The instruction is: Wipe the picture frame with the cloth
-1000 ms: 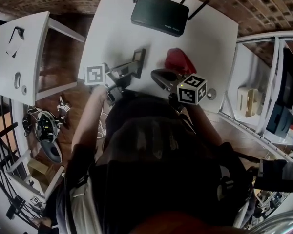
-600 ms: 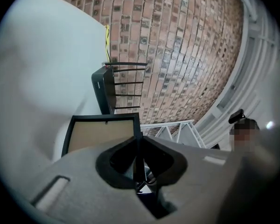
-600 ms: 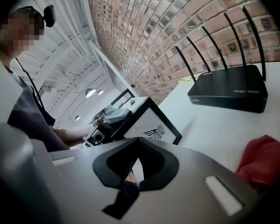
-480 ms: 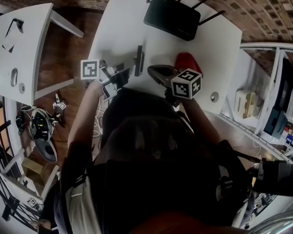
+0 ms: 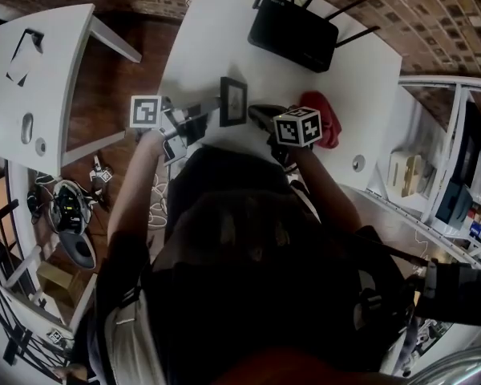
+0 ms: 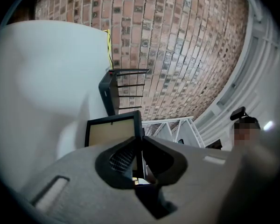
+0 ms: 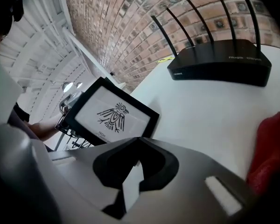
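Cloth [image 5: 325, 119] lying just right of right tongs [image 5: 255, 113] (jaws together, empty); left tongs [image 6: 139, 143] clamping picture frame [image 5: 233, 101] by edge.

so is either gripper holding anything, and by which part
The left gripper clamps the picture frame by one side edge. The right gripper is shut on nothing.

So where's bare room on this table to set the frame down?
Bare table left of the router, beyond the picture frame; also between router and red cloth. Crowded at the near edge: frame, cloth, left gripper, right gripper.
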### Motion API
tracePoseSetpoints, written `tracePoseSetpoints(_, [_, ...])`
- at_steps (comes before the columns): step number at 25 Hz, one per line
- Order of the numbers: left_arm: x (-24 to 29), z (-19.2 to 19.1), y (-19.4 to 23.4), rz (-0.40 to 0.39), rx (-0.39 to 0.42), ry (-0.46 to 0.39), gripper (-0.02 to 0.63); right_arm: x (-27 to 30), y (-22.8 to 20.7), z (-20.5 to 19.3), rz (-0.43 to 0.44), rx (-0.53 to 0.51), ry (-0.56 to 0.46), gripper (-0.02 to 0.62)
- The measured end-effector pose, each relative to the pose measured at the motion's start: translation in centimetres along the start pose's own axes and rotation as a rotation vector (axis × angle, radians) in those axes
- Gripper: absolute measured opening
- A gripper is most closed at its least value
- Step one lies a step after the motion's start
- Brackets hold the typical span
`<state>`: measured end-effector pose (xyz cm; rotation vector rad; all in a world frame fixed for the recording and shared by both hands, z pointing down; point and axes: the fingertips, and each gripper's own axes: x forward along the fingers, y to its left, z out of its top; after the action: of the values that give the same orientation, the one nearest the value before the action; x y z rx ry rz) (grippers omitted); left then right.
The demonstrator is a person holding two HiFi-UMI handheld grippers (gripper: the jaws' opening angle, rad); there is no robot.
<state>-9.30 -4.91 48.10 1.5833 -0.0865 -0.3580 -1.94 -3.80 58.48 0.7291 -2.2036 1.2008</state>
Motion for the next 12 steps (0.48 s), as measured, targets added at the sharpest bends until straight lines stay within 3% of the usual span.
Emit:
tracePoseSetpoints(8, [-1.2,0.9,0.9,0.018,0.009,0.009,0.041,0.6,-1.1,-1.8,0.049,0.166,-0.013,0.002])
tracePoseSetpoints(12, [-1.3,1.5,1.5,0.02,0.02,0.019,0.041,0.7,-0.9,-1.7,0.073,0.197,-0.004,0.002])
